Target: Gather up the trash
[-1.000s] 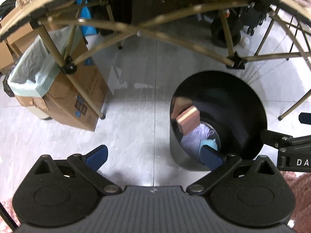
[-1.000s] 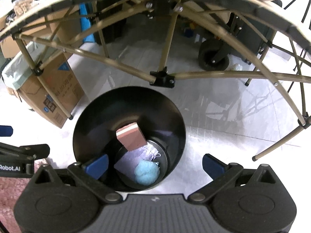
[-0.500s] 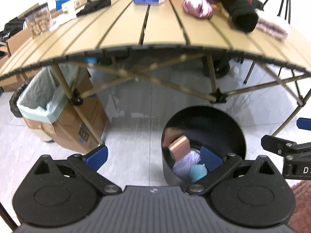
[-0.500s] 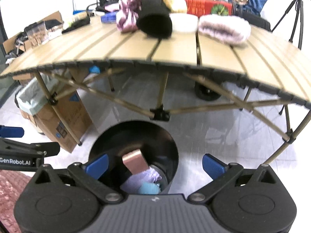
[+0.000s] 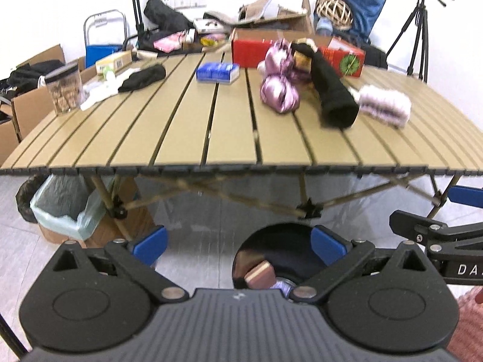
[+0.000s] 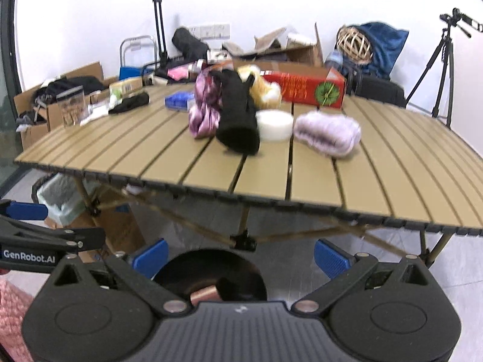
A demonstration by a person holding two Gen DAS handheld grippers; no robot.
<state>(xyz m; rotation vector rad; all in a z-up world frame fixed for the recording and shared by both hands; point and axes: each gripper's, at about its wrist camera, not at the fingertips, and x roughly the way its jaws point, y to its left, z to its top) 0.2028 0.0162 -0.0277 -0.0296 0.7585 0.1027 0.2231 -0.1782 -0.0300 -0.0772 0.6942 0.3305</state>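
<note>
**Both tongs lift away from bin, turn toward the surface**

Black bin (image 5: 273,259) on the floor below the near edge of the surface (image 5: 235,132); pink block (image 5: 260,274) and pale scraps already inside. A second ago both cameras looked straight down into it; now they face the clutter. Left tongs (image 5: 240,246) and right tongs (image 6: 240,258) spread wide, empty. Drop looks done. Likely next: pink crumpled wrapper (image 5: 279,90), black sock (image 5: 330,90), fluffy lilac bundle (image 6: 327,132).

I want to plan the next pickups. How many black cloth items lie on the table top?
2. One black cloth roll lies right of centre, against the pink shiny bundle. A flatter black cloth lies at the far left. Others may be hidden behind the pile.
</note>
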